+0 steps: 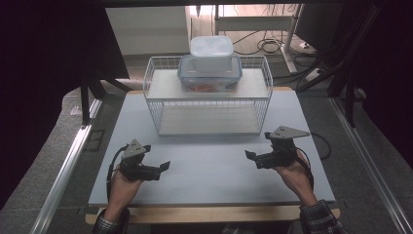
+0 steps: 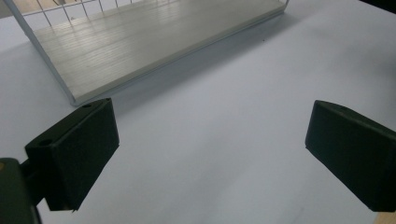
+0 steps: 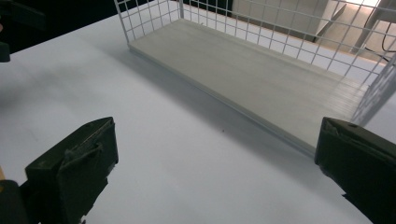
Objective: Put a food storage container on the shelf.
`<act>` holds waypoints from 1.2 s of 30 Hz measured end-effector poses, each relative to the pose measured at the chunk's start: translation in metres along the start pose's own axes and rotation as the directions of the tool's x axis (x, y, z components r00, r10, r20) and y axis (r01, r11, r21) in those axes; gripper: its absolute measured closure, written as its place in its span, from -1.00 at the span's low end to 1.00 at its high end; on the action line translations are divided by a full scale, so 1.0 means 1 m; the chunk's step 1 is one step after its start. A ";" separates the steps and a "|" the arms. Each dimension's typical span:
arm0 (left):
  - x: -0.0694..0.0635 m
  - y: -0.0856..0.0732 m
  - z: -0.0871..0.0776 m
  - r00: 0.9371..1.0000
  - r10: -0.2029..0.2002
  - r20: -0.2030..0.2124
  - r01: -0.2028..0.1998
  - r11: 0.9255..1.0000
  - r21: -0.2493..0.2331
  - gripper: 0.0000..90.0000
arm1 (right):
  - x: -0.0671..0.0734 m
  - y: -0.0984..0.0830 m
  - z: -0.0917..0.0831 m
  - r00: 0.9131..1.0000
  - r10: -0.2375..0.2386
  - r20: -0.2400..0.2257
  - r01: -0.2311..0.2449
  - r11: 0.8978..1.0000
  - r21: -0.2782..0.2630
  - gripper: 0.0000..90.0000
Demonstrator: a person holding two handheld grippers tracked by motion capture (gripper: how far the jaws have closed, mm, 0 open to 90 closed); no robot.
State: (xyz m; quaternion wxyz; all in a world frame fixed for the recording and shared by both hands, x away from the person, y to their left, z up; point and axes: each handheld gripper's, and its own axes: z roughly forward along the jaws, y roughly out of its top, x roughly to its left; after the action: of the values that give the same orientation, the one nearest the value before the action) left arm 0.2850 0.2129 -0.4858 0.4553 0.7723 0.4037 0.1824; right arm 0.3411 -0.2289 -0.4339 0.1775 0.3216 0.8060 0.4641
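A white wire shelf rack (image 1: 209, 100) stands at the back middle of the table. On its upper board sits a clear lidded box (image 1: 210, 74) with something orange inside, and a smaller white lidded box (image 1: 211, 48) is stacked on top. My left gripper (image 1: 164, 166) hovers low over the table's front left, open and holding nothing. My right gripper (image 1: 250, 156) is at the front right, also open and holding nothing. The left gripper (image 2: 210, 149) looks at the rack's lower board (image 2: 140, 42). The right gripper (image 3: 215, 172) looks at the same lower board (image 3: 261, 79) from the other side.
The pale table top (image 1: 209, 165) stretches between the two grippers and the rack. Black cloth hangs at both sides. Cables and a metal frame (image 1: 272, 39) lie on the floor behind the table. Metal rails (image 1: 63, 170) run along the table's left and right.
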 end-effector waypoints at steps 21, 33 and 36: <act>-0.002 -0.024 -0.006 0.999 0.024 -0.039 -0.023 0.999 0.030 -0.95 | -0.010 -0.039 -0.015 0.997 0.037 0.068 -0.038 0.999 0.010 -1.00; 0.001 -0.037 -0.009 0.999 0.015 -0.052 -0.012 0.999 0.048 -0.97 | -0.013 -0.059 -0.017 0.994 0.050 0.100 -0.054 0.998 0.039 -1.00; 0.003 -0.040 -0.009 0.998 0.017 -0.059 -0.013 0.998 0.058 -0.97 | -0.014 -0.064 -0.018 0.993 0.063 0.103 -0.067 0.997 0.044 -1.00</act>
State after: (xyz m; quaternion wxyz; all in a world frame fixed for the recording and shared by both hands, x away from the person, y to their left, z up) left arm 0.2626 0.2303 -0.5153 0.4192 0.7824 0.4164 0.1969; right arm 0.3181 -0.2728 -0.4798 0.1953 0.3749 0.7958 0.4335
